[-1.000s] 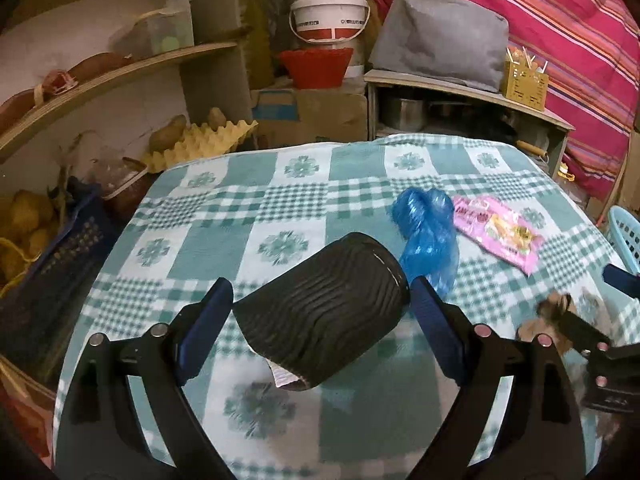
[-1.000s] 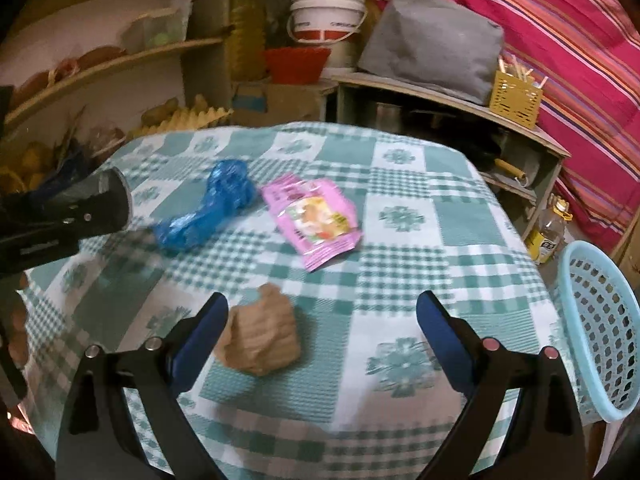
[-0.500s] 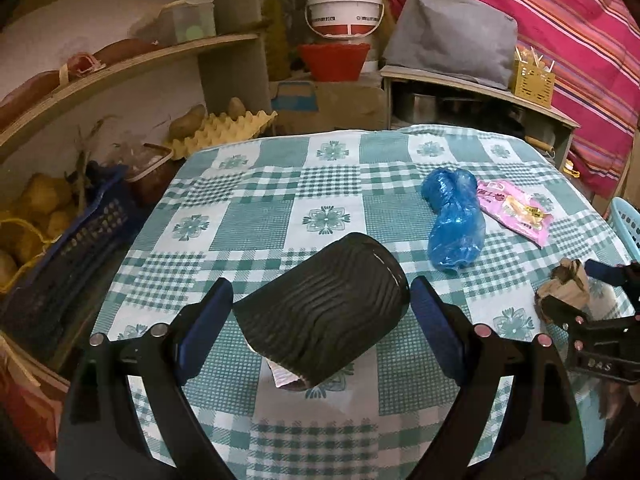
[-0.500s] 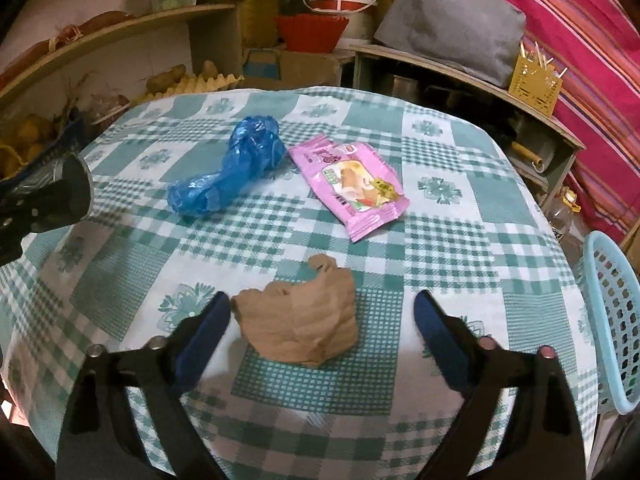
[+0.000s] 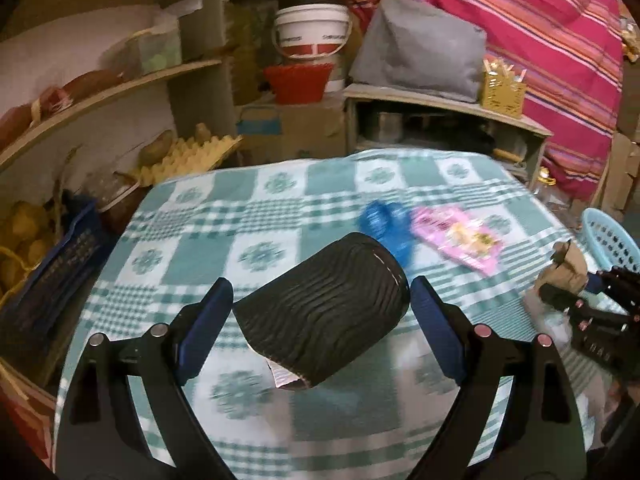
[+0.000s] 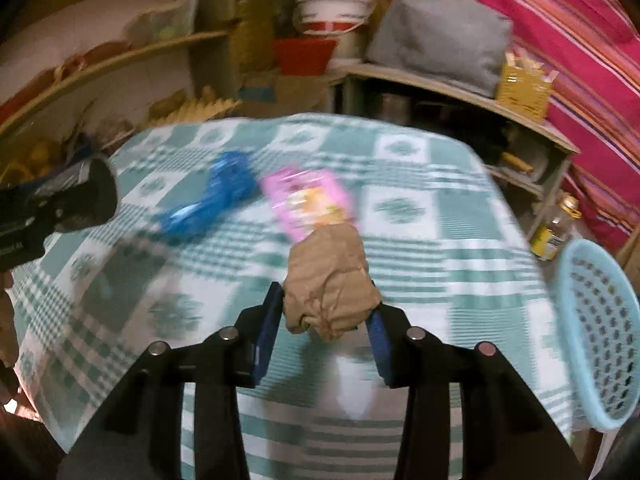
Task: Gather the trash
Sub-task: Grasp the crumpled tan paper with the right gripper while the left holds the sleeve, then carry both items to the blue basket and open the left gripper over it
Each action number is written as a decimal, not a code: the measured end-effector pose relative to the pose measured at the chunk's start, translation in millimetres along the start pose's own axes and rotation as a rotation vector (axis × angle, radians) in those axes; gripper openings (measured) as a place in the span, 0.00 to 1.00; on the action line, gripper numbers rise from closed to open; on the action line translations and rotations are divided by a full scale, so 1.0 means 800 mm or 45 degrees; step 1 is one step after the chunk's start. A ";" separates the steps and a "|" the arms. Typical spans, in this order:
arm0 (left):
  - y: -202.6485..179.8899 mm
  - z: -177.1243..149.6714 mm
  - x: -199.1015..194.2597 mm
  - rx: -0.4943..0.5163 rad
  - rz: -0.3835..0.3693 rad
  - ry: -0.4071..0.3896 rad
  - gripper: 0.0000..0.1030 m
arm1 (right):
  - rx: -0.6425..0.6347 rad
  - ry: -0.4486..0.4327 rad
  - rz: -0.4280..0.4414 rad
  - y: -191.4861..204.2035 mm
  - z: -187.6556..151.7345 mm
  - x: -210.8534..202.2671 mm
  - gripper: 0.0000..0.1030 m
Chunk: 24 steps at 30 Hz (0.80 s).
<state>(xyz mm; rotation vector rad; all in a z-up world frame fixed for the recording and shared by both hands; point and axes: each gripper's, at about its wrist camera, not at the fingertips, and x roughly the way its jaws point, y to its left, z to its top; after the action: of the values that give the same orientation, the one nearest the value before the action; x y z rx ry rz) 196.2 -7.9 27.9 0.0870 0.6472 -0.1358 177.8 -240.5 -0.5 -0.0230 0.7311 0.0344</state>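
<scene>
My right gripper (image 6: 322, 320) is shut on a crumpled brown paper bag (image 6: 330, 284) and holds it above the checked tablecloth (image 6: 420, 256); the bag also shows in the left wrist view (image 5: 566, 266). My left gripper (image 5: 322, 310) holds a black ribbed cup (image 5: 324, 314) lying sideways between its wide-set fingers. A blue plastic bag (image 6: 212, 204) and a pink snack wrapper (image 6: 308, 200) lie on the cloth beyond; both also show in the left wrist view, the bag (image 5: 386, 226) and the wrapper (image 5: 456, 238).
A light blue perforated basket (image 6: 596, 324) stands off the table's right edge. A shelf (image 5: 112, 92), an egg tray (image 5: 188, 156), a red bowl (image 5: 298, 82), a white bucket (image 5: 312, 30) and a blue crate (image 5: 52, 280) crowd the back and left.
My right gripper has closed on the brown paper bag and lifted it off the cloth. The left gripper still holds the black cup and has shifted slightly.
</scene>
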 end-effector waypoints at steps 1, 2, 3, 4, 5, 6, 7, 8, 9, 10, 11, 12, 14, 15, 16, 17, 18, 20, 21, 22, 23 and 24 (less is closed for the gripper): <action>-0.009 0.002 0.000 0.009 -0.012 -0.007 0.85 | 0.015 -0.010 -0.012 -0.013 0.001 -0.003 0.40; -0.019 0.004 -0.001 0.019 -0.024 -0.015 0.85 | 0.038 -0.022 -0.034 -0.031 0.002 -0.009 0.40; -0.034 0.007 -0.001 0.037 -0.043 -0.024 0.85 | 0.063 -0.033 -0.052 -0.049 0.002 -0.016 0.40; -0.044 0.010 -0.001 0.049 -0.055 -0.031 0.85 | 0.078 -0.042 -0.063 -0.062 0.002 -0.020 0.40; -0.058 0.012 -0.001 0.066 -0.071 -0.039 0.85 | 0.099 -0.057 -0.081 -0.079 0.000 -0.028 0.40; -0.068 0.013 -0.001 0.078 -0.081 -0.045 0.85 | 0.111 -0.066 -0.101 -0.092 -0.001 -0.034 0.40; -0.080 0.015 -0.001 0.093 -0.094 -0.052 0.85 | 0.123 -0.077 -0.134 -0.109 -0.003 -0.041 0.40; -0.090 0.017 -0.002 0.104 -0.106 -0.058 0.85 | 0.130 -0.083 -0.153 -0.119 -0.004 -0.044 0.40; -0.105 0.019 -0.002 0.114 -0.126 -0.066 0.85 | 0.145 -0.092 -0.177 -0.134 -0.006 -0.050 0.40; -0.116 0.020 -0.002 0.119 -0.142 -0.070 0.85 | 0.160 -0.098 -0.189 -0.144 -0.007 -0.053 0.40; -0.127 0.022 -0.002 0.122 -0.160 -0.073 0.85 | 0.184 -0.106 -0.203 -0.160 -0.010 -0.060 0.40; -0.141 0.023 -0.002 0.130 -0.182 -0.079 0.85 | 0.208 -0.114 -0.217 -0.174 -0.013 -0.065 0.40; -0.168 0.024 -0.002 0.157 -0.211 -0.089 0.85 | 0.244 -0.125 -0.246 -0.198 -0.017 -0.074 0.40; -0.185 0.025 -0.003 0.176 -0.228 -0.096 0.85 | 0.259 -0.130 -0.261 -0.210 -0.018 -0.078 0.40; -0.196 0.025 -0.003 0.187 -0.240 -0.099 0.85 | 0.271 -0.133 -0.272 -0.219 -0.020 -0.081 0.40; -0.209 0.026 -0.003 0.199 -0.257 -0.102 0.85 | 0.288 -0.136 -0.287 -0.232 -0.023 -0.085 0.40; -0.224 0.026 -0.003 0.212 -0.277 -0.106 0.85 | 0.305 -0.137 -0.301 -0.244 -0.025 -0.088 0.40; -0.249 0.026 -0.002 0.233 -0.305 -0.114 0.85 | 0.331 -0.139 -0.330 -0.262 -0.032 -0.094 0.40; -0.263 0.025 -0.001 0.243 -0.322 -0.114 0.85 | 0.339 -0.138 -0.342 -0.270 -0.034 -0.096 0.40; -0.275 0.025 0.000 0.251 -0.338 -0.113 0.85 | 0.345 -0.138 -0.355 -0.278 -0.037 -0.099 0.40; -0.290 0.024 0.001 0.260 -0.357 -0.114 0.85 | 0.351 -0.140 -0.369 -0.286 -0.040 -0.102 0.40; -0.297 0.024 0.001 0.265 -0.369 -0.116 0.85 | 0.359 -0.140 -0.381 -0.294 -0.043 -0.105 0.40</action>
<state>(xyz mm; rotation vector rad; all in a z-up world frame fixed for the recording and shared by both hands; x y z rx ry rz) 171.5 -245.0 33.6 0.1864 0.5509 -0.4842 101.7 -478.7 31.7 0.1377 0.6110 -0.3503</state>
